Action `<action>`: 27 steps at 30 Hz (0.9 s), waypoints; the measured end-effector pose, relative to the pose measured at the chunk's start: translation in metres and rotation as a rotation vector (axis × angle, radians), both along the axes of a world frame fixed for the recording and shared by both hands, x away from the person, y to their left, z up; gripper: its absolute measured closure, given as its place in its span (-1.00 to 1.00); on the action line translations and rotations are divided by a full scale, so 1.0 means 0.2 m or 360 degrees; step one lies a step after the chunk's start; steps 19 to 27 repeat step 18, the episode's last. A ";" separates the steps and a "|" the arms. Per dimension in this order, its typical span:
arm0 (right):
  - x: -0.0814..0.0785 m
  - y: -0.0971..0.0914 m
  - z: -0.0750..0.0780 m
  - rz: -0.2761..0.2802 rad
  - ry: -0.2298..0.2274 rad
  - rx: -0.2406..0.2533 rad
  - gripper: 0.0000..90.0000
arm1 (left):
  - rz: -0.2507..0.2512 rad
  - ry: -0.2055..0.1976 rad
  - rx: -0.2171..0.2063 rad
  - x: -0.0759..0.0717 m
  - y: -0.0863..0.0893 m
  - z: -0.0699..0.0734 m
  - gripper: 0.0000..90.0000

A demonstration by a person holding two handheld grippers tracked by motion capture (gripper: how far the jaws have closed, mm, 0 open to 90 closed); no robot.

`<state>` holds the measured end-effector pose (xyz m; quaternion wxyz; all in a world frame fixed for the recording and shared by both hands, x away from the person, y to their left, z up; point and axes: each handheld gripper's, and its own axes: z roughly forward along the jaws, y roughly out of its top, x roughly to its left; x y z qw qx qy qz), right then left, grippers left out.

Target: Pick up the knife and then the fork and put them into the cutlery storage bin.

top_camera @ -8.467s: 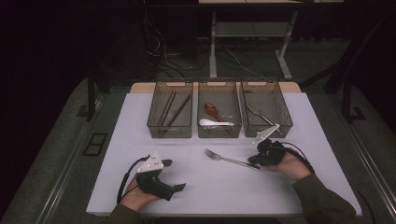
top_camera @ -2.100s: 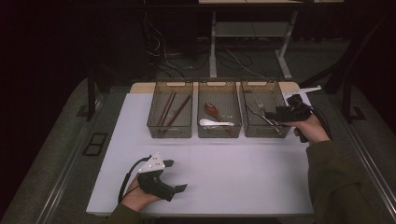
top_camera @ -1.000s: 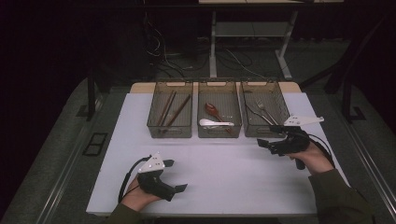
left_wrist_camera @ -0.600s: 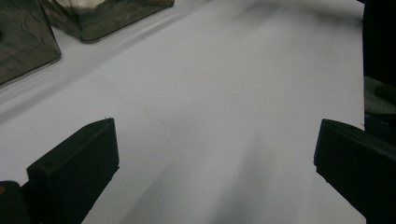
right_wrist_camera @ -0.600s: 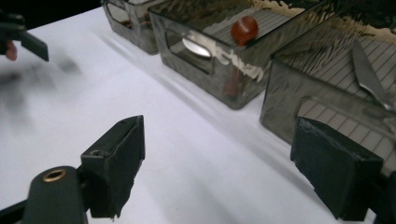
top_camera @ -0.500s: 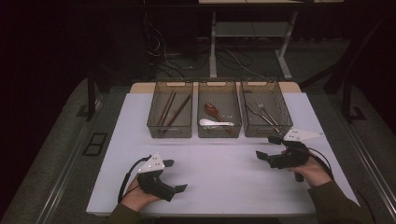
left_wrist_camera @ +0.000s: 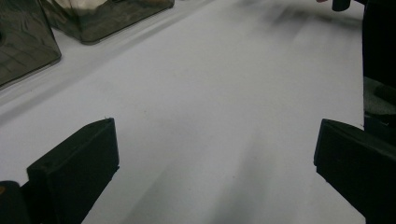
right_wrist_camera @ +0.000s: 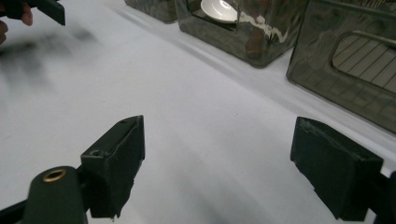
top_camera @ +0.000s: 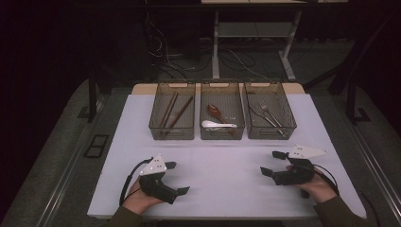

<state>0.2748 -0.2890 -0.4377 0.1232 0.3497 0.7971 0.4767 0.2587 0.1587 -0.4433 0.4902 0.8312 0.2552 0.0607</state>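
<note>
Now, at the near left of the white tabletop (top_camera: 227,161) your left gripper (top_camera: 174,178) rests with its jaws spread wide and nothing between them. Beyond it, across the far half, stand three clear bins side by side: the left bin (top_camera: 172,134) holds brown chopsticks (top_camera: 174,112), the middle bin (top_camera: 222,135) a white spoon (top_camera: 215,125) and a brown spoon (top_camera: 215,111), the right bin (top_camera: 270,133) the metal forks (top_camera: 265,113). At the near right, well apart from the bins, your right gripper (top_camera: 273,163) sits low over bare tabletop, jaws wide apart and empty.
</note>
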 end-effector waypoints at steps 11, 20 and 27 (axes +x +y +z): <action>-0.08 -0.01 -0.04 0.0010 -0.0008 -0.0011 -0.61 | 0.0006 0.0005 0.0004 0.00 0.00 0.00 -1.00; -0.08 0.00 -0.05 0.0021 -0.0021 -0.0060 -0.61 | 0.0011 0.0006 0.0007 0.00 0.01 -0.01 -1.00; -0.08 0.00 -0.05 0.0021 -0.0021 -0.0060 -0.61 | 0.0011 0.0006 0.0007 0.00 0.01 -0.01 -1.00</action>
